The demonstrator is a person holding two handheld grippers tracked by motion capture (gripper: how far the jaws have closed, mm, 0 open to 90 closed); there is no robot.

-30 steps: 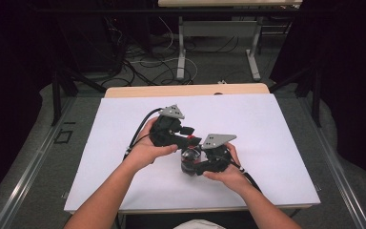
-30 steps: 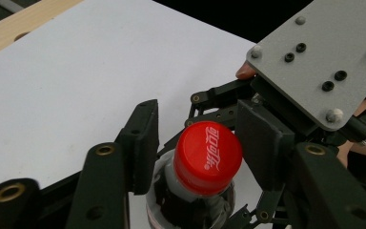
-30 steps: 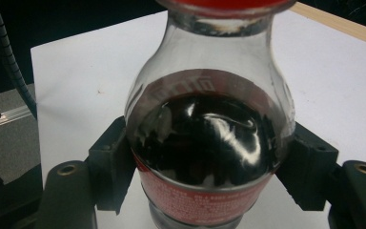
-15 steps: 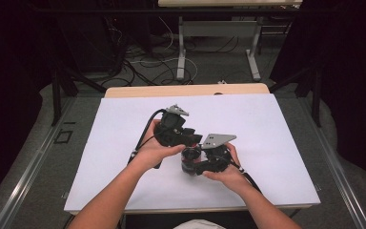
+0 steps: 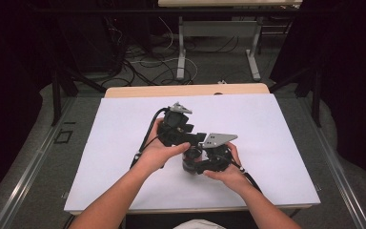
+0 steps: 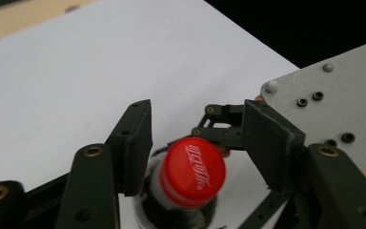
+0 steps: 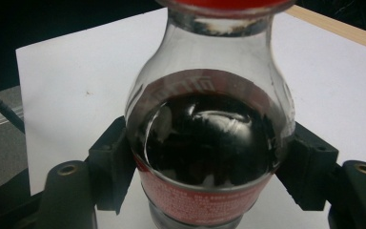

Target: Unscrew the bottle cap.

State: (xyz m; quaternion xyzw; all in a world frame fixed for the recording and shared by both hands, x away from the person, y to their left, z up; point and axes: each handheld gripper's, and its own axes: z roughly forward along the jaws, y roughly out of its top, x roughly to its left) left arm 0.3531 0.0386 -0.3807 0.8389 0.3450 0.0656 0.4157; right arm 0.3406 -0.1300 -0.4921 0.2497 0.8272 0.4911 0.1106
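A small glass cola bottle [image 7: 208, 143] with dark drink, a red label and a red cap [image 6: 193, 174] stands on the white table top [image 5: 124, 143]. My right gripper [image 7: 207, 169] is shut on the bottle's body, one pad against each side. My left gripper [image 6: 195, 129] comes down over the top, and its jaws have just been opening. The cap sits between the pads [image 6: 136, 138] with a small gap on each side. In the high view both grippers meet at the bottle [image 5: 190, 160] near the middle front of the table: the left gripper [image 5: 194, 143] over it, the right gripper [image 5: 193, 164] at its side.
The white sheet covers a wooden table whose bare edge [image 5: 186, 89] shows at the back. The right gripper's grey plate [image 6: 333, 109] sits close beside the left jaws. Behind the table are desk legs [image 5: 181, 52] and cables on the floor.
The left gripper has edged slightly up and right over the bottle's top. The right hand and the bottle have stayed put.
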